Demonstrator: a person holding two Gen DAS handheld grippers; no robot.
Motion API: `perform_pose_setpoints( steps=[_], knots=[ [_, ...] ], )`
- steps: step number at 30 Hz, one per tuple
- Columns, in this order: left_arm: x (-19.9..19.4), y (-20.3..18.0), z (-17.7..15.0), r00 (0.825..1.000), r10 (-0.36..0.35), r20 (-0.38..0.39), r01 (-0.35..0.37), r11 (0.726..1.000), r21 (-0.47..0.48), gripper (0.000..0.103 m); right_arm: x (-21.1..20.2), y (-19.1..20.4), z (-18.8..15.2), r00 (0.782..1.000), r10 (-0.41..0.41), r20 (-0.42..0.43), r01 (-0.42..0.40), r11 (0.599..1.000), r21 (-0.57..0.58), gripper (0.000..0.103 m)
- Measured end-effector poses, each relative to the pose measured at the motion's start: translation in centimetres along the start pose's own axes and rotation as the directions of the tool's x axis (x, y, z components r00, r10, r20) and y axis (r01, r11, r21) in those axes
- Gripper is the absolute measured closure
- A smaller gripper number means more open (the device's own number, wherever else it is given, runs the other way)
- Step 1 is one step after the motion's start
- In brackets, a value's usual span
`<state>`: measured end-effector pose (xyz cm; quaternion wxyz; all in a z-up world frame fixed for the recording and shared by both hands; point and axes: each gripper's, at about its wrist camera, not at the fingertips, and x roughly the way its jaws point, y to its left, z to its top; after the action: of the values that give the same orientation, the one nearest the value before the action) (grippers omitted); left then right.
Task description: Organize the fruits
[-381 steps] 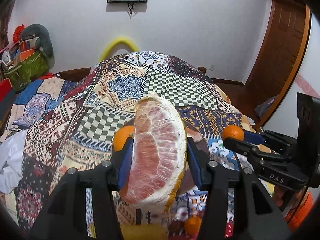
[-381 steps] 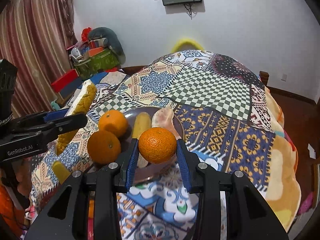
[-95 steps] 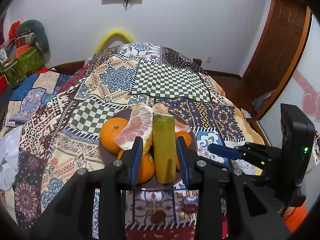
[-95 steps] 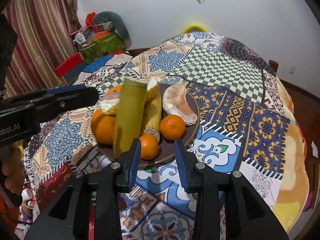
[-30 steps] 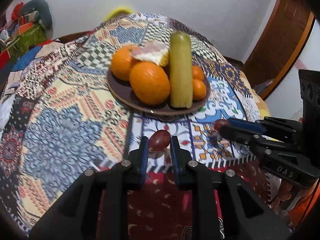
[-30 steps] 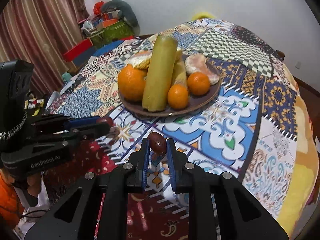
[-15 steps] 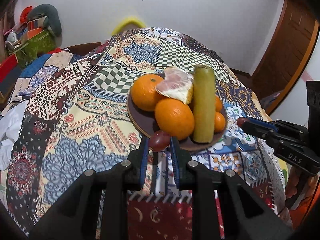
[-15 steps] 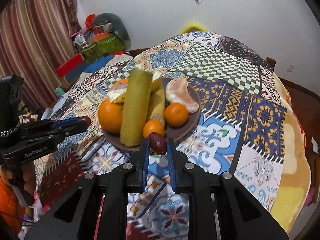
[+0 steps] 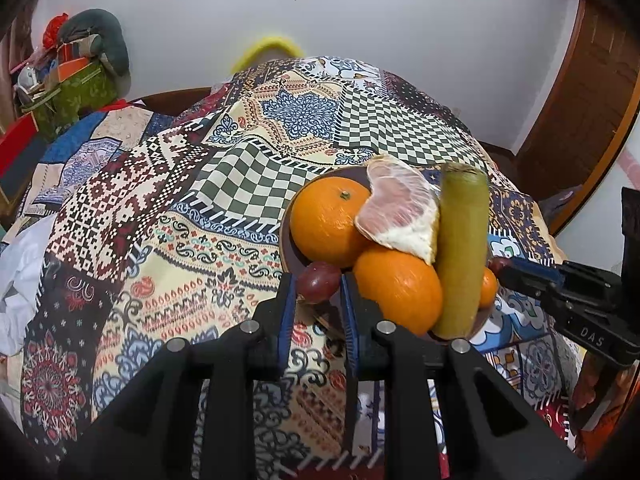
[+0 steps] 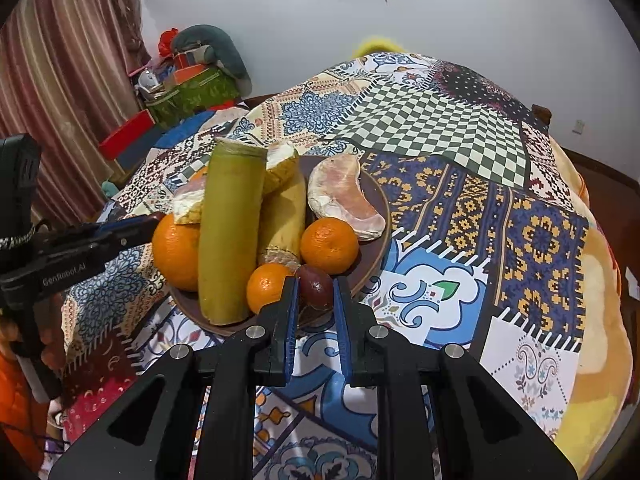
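A brown plate (image 10: 376,240) on the patchwork cloth holds oranges (image 9: 328,224), pomelo segments (image 10: 344,200), a green stalk (image 10: 228,228) and a banana-like yellow piece (image 10: 284,212). My left gripper (image 9: 318,284) is shut on a small dark red fruit (image 9: 318,282) at the plate's near-left rim (image 9: 285,240). My right gripper (image 10: 316,286) is shut on another small dark red fruit (image 10: 316,284) over the plate's near edge, beside two small oranges (image 10: 329,245). Each gripper shows in the other's view: the left (image 10: 152,218), the right (image 9: 498,266).
The patchwork cloth (image 9: 304,120) covers a round table that drops away on all sides. Boxes and cushions (image 10: 192,76) are piled at the far left by a curtain (image 10: 60,80). A wooden door (image 9: 592,72) stands at the right.
Both grippers have moved forward with their small red fruits, from short of the plate to its near rim. The fruits on the plate have not moved.
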<state>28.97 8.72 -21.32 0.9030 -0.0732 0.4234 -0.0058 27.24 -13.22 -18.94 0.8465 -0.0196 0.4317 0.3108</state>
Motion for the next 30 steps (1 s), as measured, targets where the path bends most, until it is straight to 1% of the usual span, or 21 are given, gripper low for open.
perform_pose_setpoints(
  steps=[7,8,10,14,17,18,21,24,27,29,30],
  knots=[
    [0.9,0.2,0.4,1.0,-0.005,-0.018,0.005,1.0,0.002,0.081,0.7,-0.3,0.2,1.0,0.011,-0.021,-0.01,1.0,0.013,0.087],
    [0.9,0.3,0.4,1.0,-0.005,-0.02,0.005,1.0,0.001,0.075,0.8,-0.4,0.3,1.0,0.016,-0.021,-0.016,1.0,0.016,0.087],
    [0.9,0.4,0.5,1.0,-0.001,-0.021,0.001,1.0,-0.01,0.069,0.8,-0.7,0.4,0.999,0.022,-0.028,-0.021,1.0,0.022,0.087],
    [0.1,0.8,0.5,1.0,-0.002,-0.005,0.002,1.0,-0.027,0.069,0.4,-0.7,0.5,0.999,0.023,-0.031,-0.022,0.999,0.033,0.086],
    [-1.3,0.7,0.5,1.0,0.0,0.016,0.001,1.0,-0.027,0.069,-0.4,-0.4,0.6,1.0,0.016,-0.014,-0.016,0.999,0.028,0.082],
    [-1.9,0.6,0.5,1.0,0.0,0.025,0.0,1.0,-0.024,0.069,-0.8,-0.3,0.7,1.0,0.012,-0.006,-0.012,1.0,0.025,0.08],
    [-4.3,0.1,0.5,0.998,-0.003,0.061,0.004,1.0,-0.016,0.069,-2.5,0.4,1.0,1.0,0.004,0.026,-0.005,1.0,0.012,0.079],
    [-7.4,-0.7,0.6,0.993,-0.007,0.119,0.008,1.0,-0.004,0.069,-5.2,1.4,1.4,0.996,-0.006,0.085,0.006,1.0,-0.005,0.079],
    [-11.0,-1.7,0.6,0.983,-0.017,0.185,0.015,1.0,0.009,0.069,-7.9,2.4,1.7,0.99,-0.002,0.144,0.005,1.0,-0.021,0.079],
    [-13.7,-2.4,0.6,0.971,-0.019,0.239,0.015,1.0,0.02,0.069,-10.4,3.3,1.9,0.981,0.005,0.195,0.002,0.999,-0.037,0.078],
    [-15.3,-2.9,0.5,0.962,-0.021,0.272,0.014,1.0,0.027,0.069,-11.7,3.8,2.0,0.974,0.008,0.225,0.003,0.999,-0.045,0.075]
  ],
)
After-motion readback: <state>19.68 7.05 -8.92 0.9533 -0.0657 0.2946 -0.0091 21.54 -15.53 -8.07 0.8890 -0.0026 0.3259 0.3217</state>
